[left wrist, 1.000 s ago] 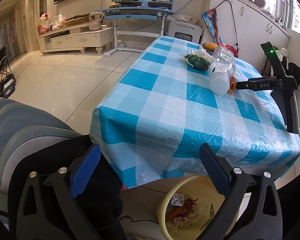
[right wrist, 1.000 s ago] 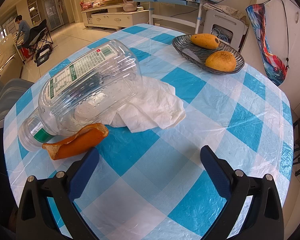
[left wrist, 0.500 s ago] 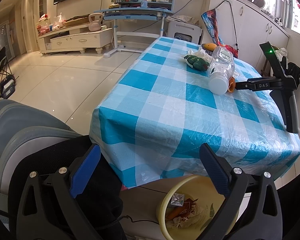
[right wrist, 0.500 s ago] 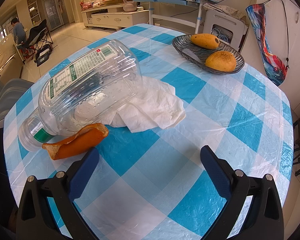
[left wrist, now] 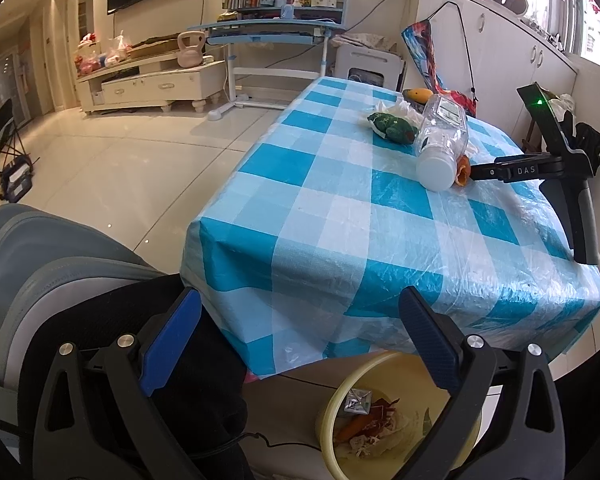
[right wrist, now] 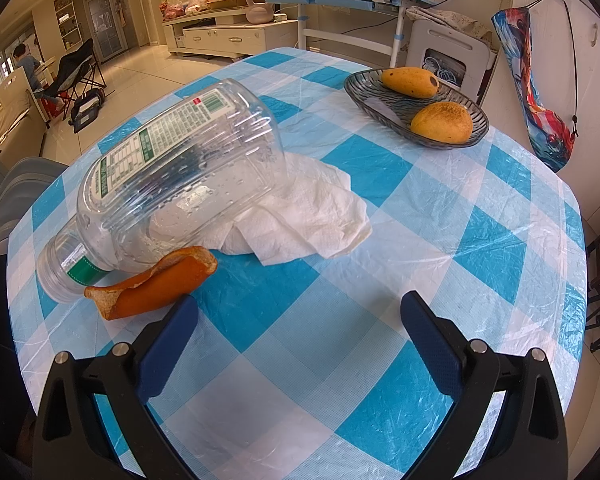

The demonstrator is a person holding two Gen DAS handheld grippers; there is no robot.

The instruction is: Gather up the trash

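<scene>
From the right wrist view, one clear plastic bottle (right wrist: pixel 172 184) lies on its side at the left of the blue-and-white checked surface (right wrist: pixel 440 216), neck toward the camera and capped end at the far left. One curl of orange peel (right wrist: pixel 156 286) lies against the bottle's neck, just ahead of the right claw's (right wrist: pixel 298 328) left finger. One crumpled white paper towel (right wrist: pixel 300 220) sits partly under the bottle's base and spreads out to its right. Further right and farther back stands one dark glass bowl (right wrist: pixel 476 136) with two yellow-orange fruits (right wrist: pixel 440 122) in it. The right claw is spread wide, holding nothing, hovering low over the surface near the peel.

In the left wrist view, the left claw (left wrist: pixel 300 336) is likewise spread wide and empty, held off the near edge of the surface. Below it, on the floor to the right, sits one yellow bin (left wrist: pixel 332 432) already containing several scraps. Up on the surface, one green wrapper (left wrist: pixel 392 128) lies to the left of the bottle, and the right claw's black handle (left wrist: pixel 572 196) is seen at the far right, pointing at the peel.
</scene>
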